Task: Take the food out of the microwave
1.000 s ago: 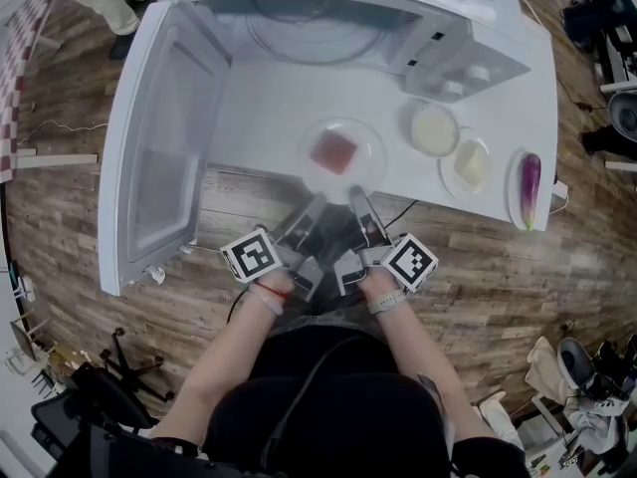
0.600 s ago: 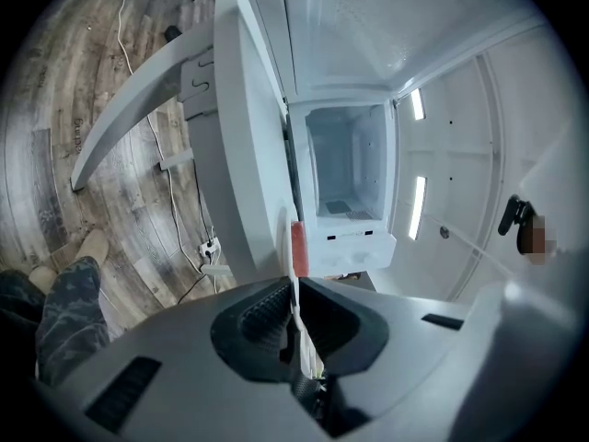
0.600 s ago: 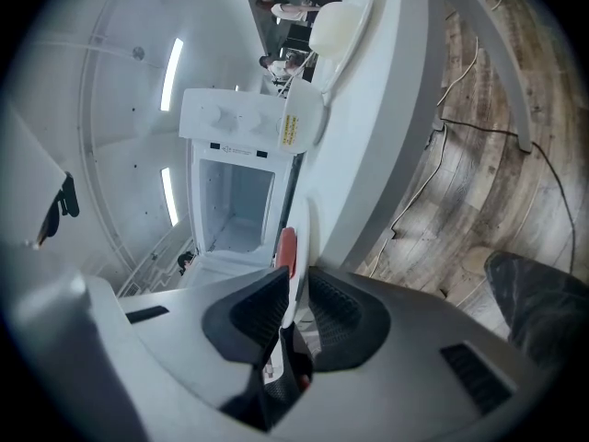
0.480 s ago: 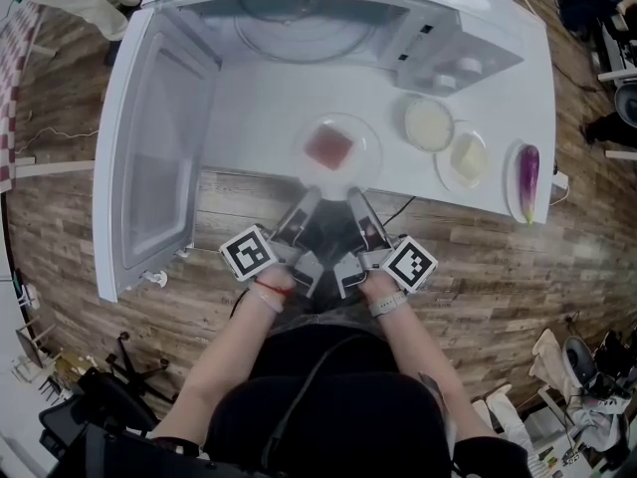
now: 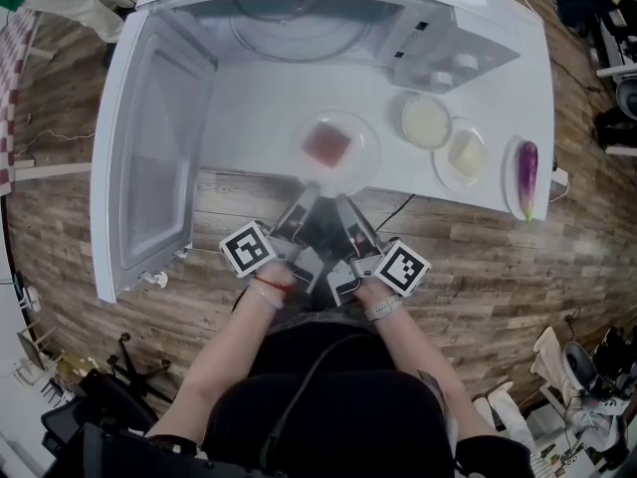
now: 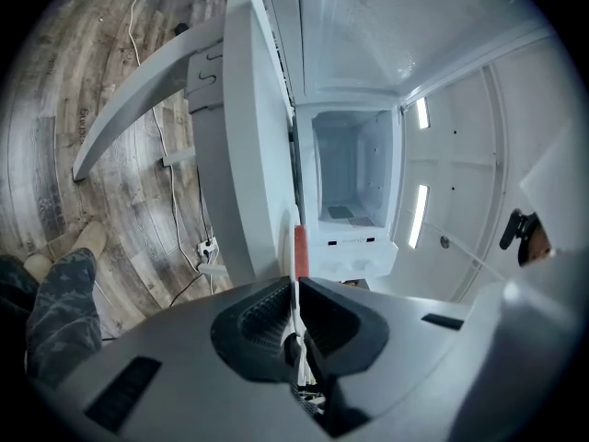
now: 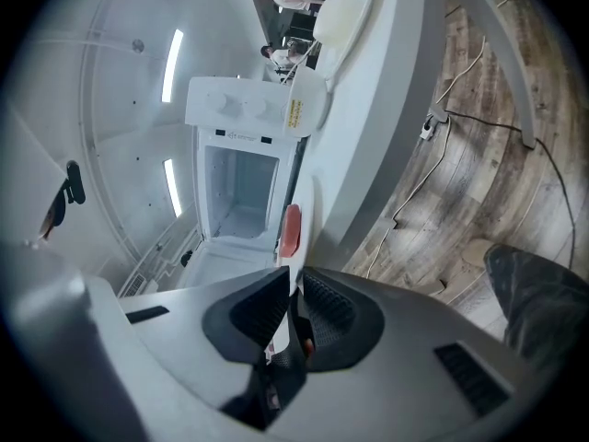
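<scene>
On the table (image 5: pixel 249 118), just in front of the open microwave (image 5: pixel 328 18), I see the food (image 5: pixel 326 144), a reddish slab, lying in the middle of a clear plate (image 5: pixel 366 152). Both tools meet the plate at its near rim, side by side. My left gripper (image 6: pixel 294 293) pinches the rim between its pads. My right gripper (image 7: pixel 296 288) has just been opening its jaws; the rim stands between them, but the pads are a little apart and seem not to press on it. Left of the plate the door (image 5: pixel 149 147) hangs wide open. To the right stand two small dishes (image 5: pixel 426 120) and, further, an eggplant (image 5: pixel 527 177).
</scene>
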A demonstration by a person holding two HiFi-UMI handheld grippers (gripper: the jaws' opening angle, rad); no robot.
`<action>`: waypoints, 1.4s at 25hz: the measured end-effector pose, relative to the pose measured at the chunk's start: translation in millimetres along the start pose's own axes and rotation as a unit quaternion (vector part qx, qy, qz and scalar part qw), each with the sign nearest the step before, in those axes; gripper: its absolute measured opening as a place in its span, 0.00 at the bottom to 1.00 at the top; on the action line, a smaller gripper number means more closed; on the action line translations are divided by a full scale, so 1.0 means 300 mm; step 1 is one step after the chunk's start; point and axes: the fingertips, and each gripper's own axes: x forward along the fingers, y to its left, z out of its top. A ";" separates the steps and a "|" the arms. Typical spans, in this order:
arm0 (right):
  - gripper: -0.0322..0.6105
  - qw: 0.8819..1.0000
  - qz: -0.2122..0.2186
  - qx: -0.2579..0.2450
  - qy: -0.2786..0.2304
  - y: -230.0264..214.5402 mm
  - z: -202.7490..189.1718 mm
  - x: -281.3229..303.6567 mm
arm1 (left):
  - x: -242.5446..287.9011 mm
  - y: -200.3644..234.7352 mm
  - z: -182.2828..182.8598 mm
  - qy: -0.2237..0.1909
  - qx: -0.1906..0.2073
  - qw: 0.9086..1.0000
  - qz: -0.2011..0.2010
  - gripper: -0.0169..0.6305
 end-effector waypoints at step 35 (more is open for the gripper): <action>0.12 1.000 0.005 0.015 -0.021 -0.011 0.051 0.018 | -0.032 -0.011 -0.075 0.156 0.242 0.957 0.045 0.07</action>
